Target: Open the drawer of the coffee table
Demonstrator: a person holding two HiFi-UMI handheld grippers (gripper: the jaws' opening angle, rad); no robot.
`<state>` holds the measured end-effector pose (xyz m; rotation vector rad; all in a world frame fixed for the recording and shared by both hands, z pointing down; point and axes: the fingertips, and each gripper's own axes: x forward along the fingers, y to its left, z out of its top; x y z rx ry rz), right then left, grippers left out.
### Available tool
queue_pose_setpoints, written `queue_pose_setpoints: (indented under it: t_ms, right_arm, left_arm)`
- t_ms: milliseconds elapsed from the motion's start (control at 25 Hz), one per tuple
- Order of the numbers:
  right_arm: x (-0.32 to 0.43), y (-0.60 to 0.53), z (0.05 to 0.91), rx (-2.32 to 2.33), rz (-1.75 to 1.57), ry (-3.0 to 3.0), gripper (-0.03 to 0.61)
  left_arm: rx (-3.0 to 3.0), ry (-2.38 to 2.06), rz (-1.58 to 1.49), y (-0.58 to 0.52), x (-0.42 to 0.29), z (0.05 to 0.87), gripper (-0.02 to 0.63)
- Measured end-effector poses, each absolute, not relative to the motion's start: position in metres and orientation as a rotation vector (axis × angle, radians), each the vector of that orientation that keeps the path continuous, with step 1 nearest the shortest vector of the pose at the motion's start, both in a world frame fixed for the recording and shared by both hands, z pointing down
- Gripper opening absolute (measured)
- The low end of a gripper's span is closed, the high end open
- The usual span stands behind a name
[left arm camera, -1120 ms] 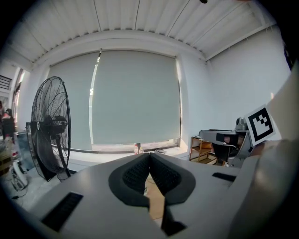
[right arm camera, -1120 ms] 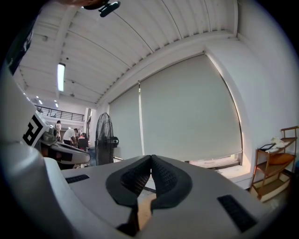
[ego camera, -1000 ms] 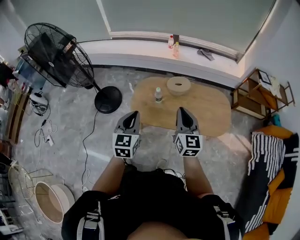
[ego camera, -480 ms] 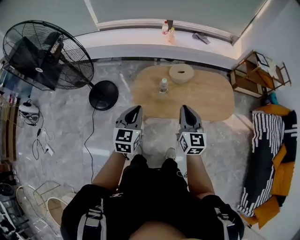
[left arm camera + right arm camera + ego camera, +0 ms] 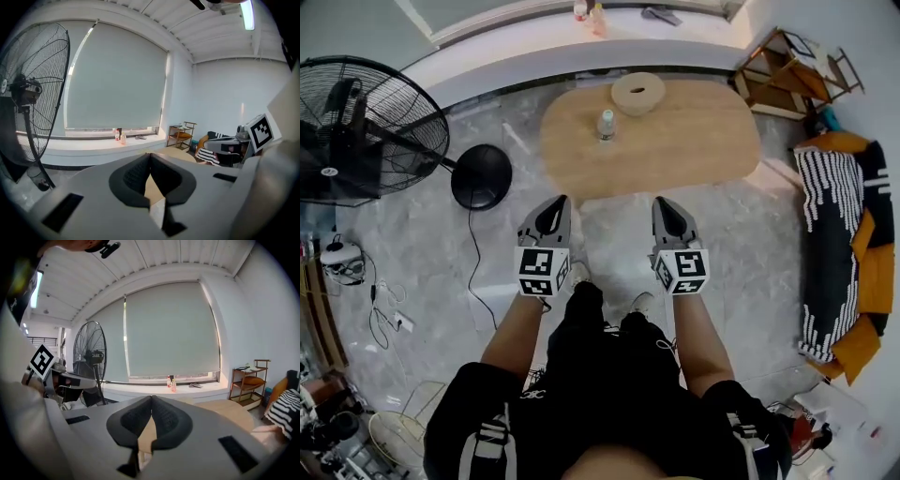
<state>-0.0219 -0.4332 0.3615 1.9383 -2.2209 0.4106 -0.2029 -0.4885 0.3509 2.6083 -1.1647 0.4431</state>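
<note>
I see a grey stone floor (image 5: 431, 244) below. Closest to me are the person's legs (image 5: 600, 356) in black. Just past them, my left gripper (image 5: 560, 202) and my right gripper (image 5: 662, 202) sit side by side, a bit apart, both pointing ahead. The jaws of each one are shut tight, tip against tip, with nothing in them. A little further on stands the coffee table (image 5: 694, 150), a wooden oval. The grippers are not touching it. I cannot see its drawer from here. On the surface a small bottle (image 5: 606, 124) stands upright, and a round tan ring (image 5: 637, 92) lies just behind it. A big black fan (image 5: 356, 131) stands off to the left. At the back runs a white window ledge (image 5: 516, 56) with two little bottles (image 5: 598, 17).
</note>
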Motion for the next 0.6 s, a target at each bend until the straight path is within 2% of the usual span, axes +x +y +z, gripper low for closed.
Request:
queue_pose_setpoints:
  t_ms: [320,600]
  right_arm:
    - [0.019,-0.384,0.447,1.904,0.504,-2.253,0.017]
    - [0.051,-0.356,0.594,1.88,0.5,-2.282,0.017]
  left_arm:
    - [2.565,-1.209,0.519,-0.424,-0.165,0.438,0.021]
    - [2.552,-1.302,0.523,-0.387,-0.148,0.574,0.021]
